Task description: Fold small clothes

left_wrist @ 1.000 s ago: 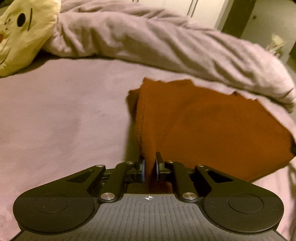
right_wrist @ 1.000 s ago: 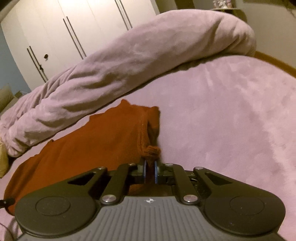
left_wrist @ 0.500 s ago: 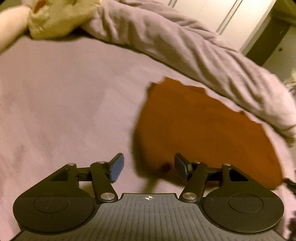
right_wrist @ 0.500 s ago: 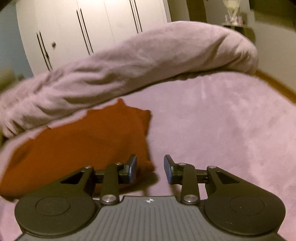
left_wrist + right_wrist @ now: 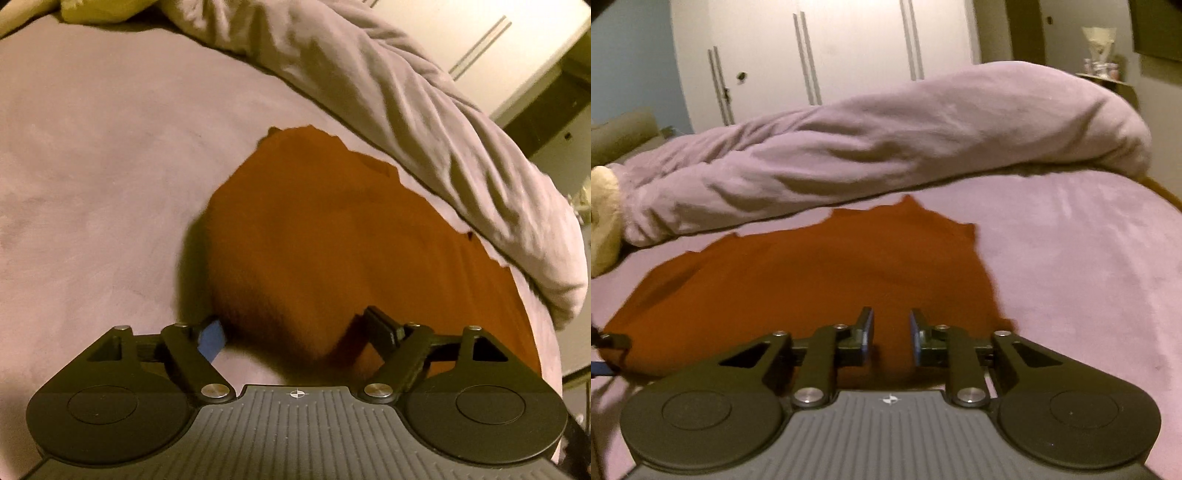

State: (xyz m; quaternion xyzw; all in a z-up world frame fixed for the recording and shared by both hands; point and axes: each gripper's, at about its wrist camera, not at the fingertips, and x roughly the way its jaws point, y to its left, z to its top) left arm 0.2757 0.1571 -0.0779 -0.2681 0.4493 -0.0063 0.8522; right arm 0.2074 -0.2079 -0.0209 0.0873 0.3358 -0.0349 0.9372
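A rust-brown cloth (image 5: pixel 332 236) is lying flat on the bed (image 5: pixel 92 166), folded into a long shape whose long axis is running alongside the rolled duvet (image 5: pixel 406 110). Its far edge is sitting just beside the duvet, nearly touching it, and one pointed corner is poking toward the roll. The left tongs (image 5: pixel 295 328) are hovering over one short end of the cloth, jaws spread wide, having just been opening; the end of the cloth is lying between them, but the pads are not pressing on it. The right tongs (image 5: pixel 891 332) are hovering over the other end (image 5: pixel 812 269), jaws a narrow gap apart, having just been closing, with cloth showing in the gap but not pinched. A wardrobe (image 5: pixel 849 48) is standing beyond the bed.
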